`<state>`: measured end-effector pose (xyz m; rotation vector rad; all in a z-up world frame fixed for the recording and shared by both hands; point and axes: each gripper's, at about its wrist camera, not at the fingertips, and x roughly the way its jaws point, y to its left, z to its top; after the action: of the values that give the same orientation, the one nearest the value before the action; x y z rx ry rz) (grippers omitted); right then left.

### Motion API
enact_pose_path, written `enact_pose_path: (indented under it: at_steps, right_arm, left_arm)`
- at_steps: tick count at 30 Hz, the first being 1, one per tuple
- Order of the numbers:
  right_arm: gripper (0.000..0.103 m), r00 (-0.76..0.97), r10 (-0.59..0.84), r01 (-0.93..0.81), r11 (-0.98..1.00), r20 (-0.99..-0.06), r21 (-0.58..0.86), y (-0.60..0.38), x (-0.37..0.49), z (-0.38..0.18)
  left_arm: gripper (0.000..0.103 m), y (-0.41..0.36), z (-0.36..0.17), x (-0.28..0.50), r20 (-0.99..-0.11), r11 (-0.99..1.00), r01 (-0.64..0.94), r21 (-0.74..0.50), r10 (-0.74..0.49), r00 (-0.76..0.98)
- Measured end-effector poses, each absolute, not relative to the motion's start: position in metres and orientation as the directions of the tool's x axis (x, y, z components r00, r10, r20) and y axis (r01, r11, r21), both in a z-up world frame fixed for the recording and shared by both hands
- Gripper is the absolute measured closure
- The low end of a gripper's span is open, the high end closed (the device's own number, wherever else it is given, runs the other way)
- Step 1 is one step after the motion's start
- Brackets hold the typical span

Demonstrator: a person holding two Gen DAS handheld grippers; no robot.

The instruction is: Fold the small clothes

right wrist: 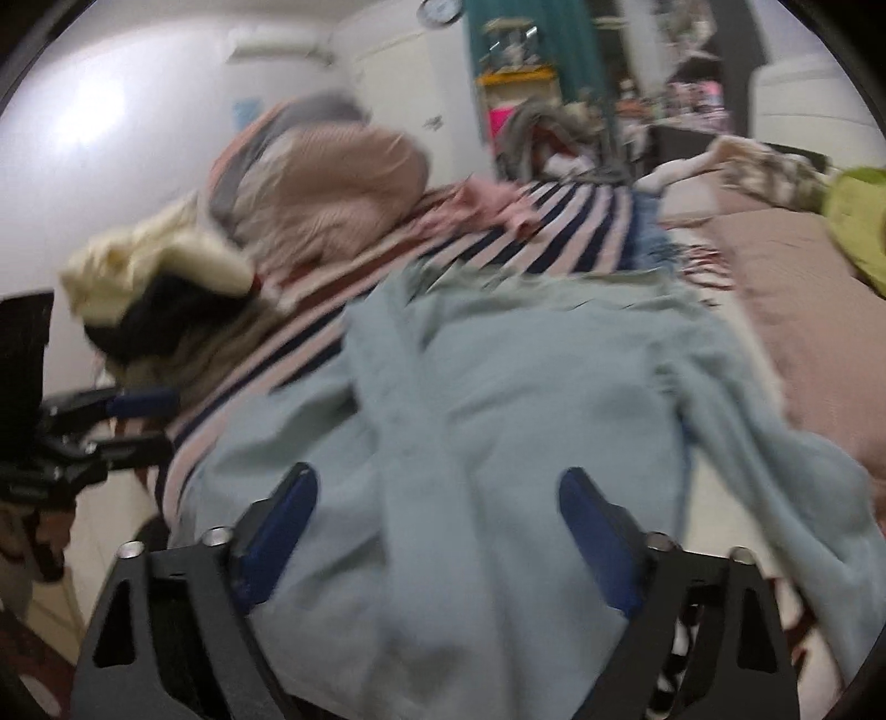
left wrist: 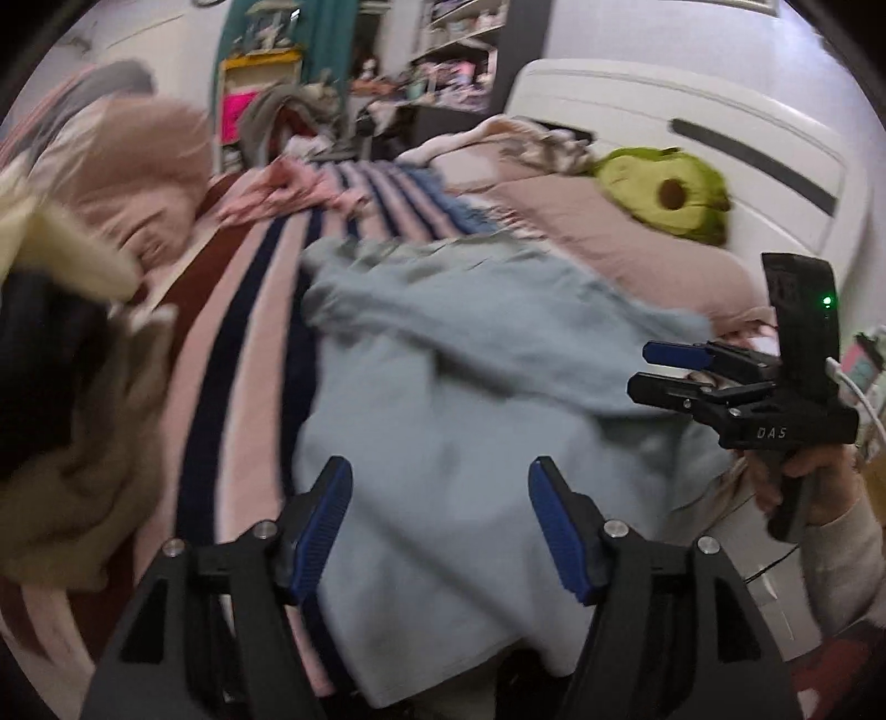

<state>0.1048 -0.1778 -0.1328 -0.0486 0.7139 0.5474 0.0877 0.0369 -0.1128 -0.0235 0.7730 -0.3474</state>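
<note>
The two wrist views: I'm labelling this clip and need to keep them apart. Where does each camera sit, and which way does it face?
Left wrist view: on the left gripper, angled down over the pale blue garment; the right gripper and the hand holding it show at right.
Right wrist view: on the right gripper, facing down the same garment; the left gripper shows at left.
Shared: the garment, the striped blanket, the green plush toy.

Home bedroom: bed [left wrist: 581, 210] with striped blanket [left wrist: 266, 260], avocado plush [left wrist: 673, 191], cluttered shelves [left wrist: 459, 39].
</note>
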Motion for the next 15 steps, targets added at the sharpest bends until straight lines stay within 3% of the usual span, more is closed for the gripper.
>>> enact_pose_path:
  at_steps: [2,6,8,9,15]
  right_arm:
    - [0.05,0.592,0.422,-0.51,0.856,-0.686,0.087,-0.158,0.11,-0.146]
    - [0.063,0.565,0.345,-0.53,0.848,-0.75,-0.008,-0.136,0.117,-0.163]
    - [0.088,0.57,0.295,-0.52,0.852,-0.767,-0.058,-0.133,0.12,-0.167]
    - [0.093,0.578,0.273,-0.505,0.86,-0.769,-0.074,-0.134,0.122,-0.168]
    - [0.097,0.626,0.259,-0.391,0.92,-0.736,-0.009,-0.166,0.13,-0.154]
  left_arm:
    - [0.041,0.051,-0.125,0.087,-0.694,0.948,0.274,-0.164,-0.308,0.651]
    - [0.041,0.069,-0.137,0.089,-0.694,0.946,0.253,-0.202,-0.321,0.644]
    - [0.041,0.073,-0.138,0.091,-0.688,0.945,0.25,-0.212,-0.326,0.648]
    - [0.041,0.074,-0.137,0.092,-0.683,0.943,0.249,-0.22,-0.331,0.651]
    - [0.041,0.072,-0.132,0.099,-0.665,0.94,0.259,-0.223,-0.341,0.665]
